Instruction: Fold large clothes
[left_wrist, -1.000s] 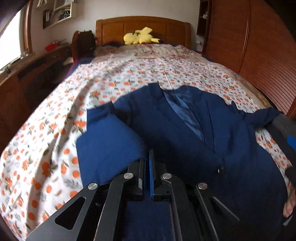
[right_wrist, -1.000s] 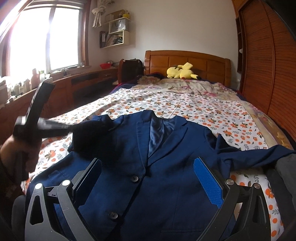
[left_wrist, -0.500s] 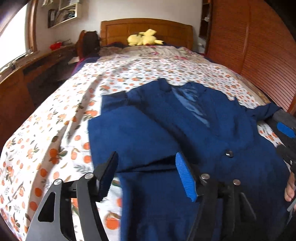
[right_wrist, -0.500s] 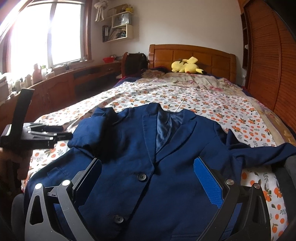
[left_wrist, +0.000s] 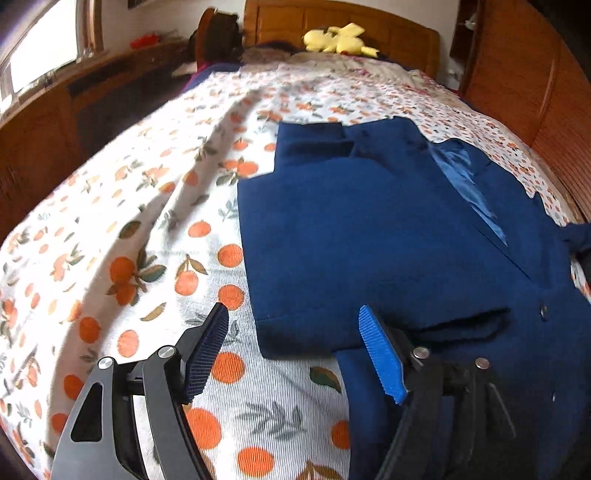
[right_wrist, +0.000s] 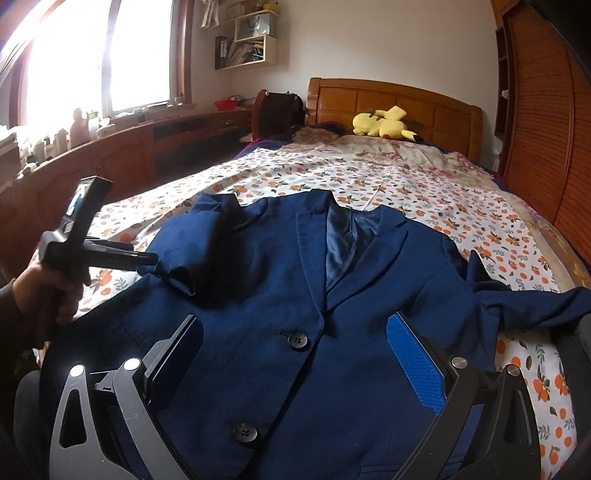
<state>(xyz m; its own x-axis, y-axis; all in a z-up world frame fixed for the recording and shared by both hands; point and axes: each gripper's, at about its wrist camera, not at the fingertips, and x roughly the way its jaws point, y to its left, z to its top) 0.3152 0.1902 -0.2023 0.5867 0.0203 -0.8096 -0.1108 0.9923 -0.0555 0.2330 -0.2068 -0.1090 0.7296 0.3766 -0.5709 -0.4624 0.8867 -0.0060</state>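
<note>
Folding has barely begun: your blazer (right_wrist: 295, 314) lies face-up on the bed (right_wrist: 443, 192), one sleeve (left_wrist: 351, 251) folded across, the other sleeve (right_wrist: 524, 299) still out, left claw (left_wrist: 291, 354) opening empty, right claw (right_wrist: 295, 365) wide, empty

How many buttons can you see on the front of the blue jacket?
2, in the right wrist view: the upper button where the jacket lapels meet, the lower button below it. Others may be hidden.
</note>
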